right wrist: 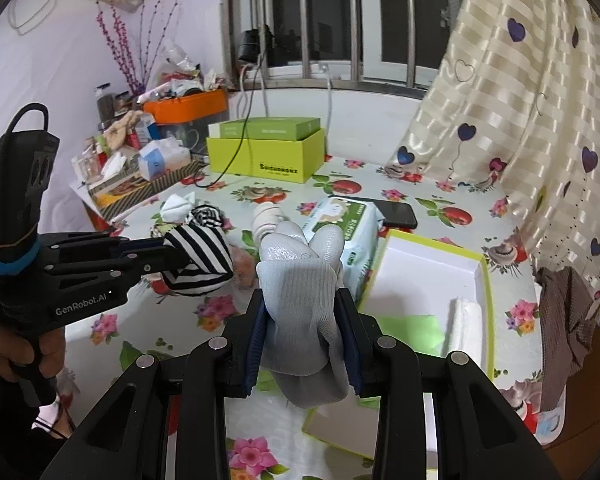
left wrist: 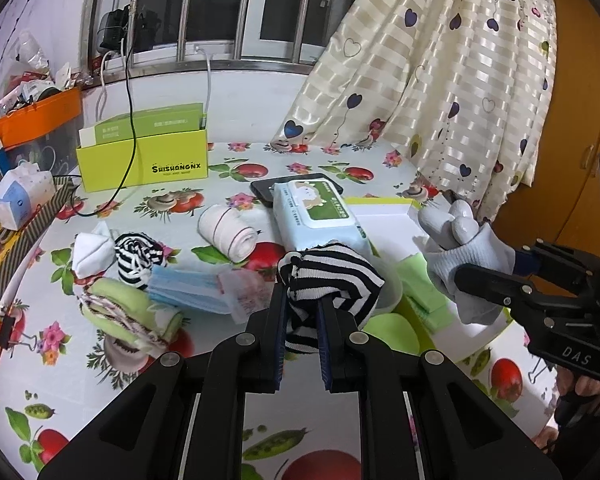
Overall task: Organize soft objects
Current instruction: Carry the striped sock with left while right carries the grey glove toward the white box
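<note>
My left gripper (left wrist: 302,300) is shut on a black-and-white striped sock roll (left wrist: 332,276) and holds it above the table; it also shows in the right wrist view (right wrist: 199,260). My right gripper (right wrist: 302,300) is shut on a grey work glove (right wrist: 304,276), held above the left edge of the open white box with a green rim (right wrist: 432,268). The glove also shows in the left wrist view (left wrist: 460,248). On the table lie a white sock (left wrist: 91,252), another striped roll (left wrist: 137,256), a pink-white roll (left wrist: 227,232), a green cloth roll (left wrist: 131,312) and blue face masks (left wrist: 191,288).
A wet-wipes pack (left wrist: 316,212) and a black phone (left wrist: 263,192) lie mid-table. A yellow-green box (left wrist: 143,160) stands at the back with a cable over it. A white towel (right wrist: 466,320) and green cloth (right wrist: 412,332) lie in the white box. Curtain (right wrist: 520,100) hangs right.
</note>
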The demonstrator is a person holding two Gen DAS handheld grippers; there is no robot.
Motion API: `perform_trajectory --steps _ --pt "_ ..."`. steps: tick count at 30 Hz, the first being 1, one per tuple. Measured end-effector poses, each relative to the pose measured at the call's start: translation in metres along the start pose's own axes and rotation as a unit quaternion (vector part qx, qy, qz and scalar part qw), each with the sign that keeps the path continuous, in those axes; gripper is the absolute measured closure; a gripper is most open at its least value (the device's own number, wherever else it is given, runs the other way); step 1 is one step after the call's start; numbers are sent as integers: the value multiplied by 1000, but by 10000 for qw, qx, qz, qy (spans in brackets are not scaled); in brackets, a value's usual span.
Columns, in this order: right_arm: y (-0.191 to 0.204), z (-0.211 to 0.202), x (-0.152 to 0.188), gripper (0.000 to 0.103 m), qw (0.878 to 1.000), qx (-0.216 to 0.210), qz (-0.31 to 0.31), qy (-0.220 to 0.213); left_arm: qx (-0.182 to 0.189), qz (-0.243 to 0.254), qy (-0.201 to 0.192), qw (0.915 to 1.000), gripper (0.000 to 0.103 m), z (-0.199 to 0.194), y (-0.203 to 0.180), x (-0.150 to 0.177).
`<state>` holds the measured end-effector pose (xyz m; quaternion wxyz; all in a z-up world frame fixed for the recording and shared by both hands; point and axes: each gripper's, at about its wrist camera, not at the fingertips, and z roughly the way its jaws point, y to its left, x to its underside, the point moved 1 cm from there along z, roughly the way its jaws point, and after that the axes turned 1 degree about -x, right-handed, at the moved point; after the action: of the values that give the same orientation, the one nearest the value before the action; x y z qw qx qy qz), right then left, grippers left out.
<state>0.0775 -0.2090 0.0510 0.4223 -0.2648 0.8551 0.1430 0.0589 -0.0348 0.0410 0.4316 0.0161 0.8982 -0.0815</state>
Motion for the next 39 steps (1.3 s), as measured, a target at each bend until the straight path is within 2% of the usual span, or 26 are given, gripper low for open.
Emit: perform_trajectory --steps 22,39 --pt "-28 -11 7 70 9994 269 211 -56 214 234 -16 9995 89 5 -30 -10" --pt "-81 -19 29 70 9952 643 734 -15 380 521 -21 9979 89 12 -58 -22"
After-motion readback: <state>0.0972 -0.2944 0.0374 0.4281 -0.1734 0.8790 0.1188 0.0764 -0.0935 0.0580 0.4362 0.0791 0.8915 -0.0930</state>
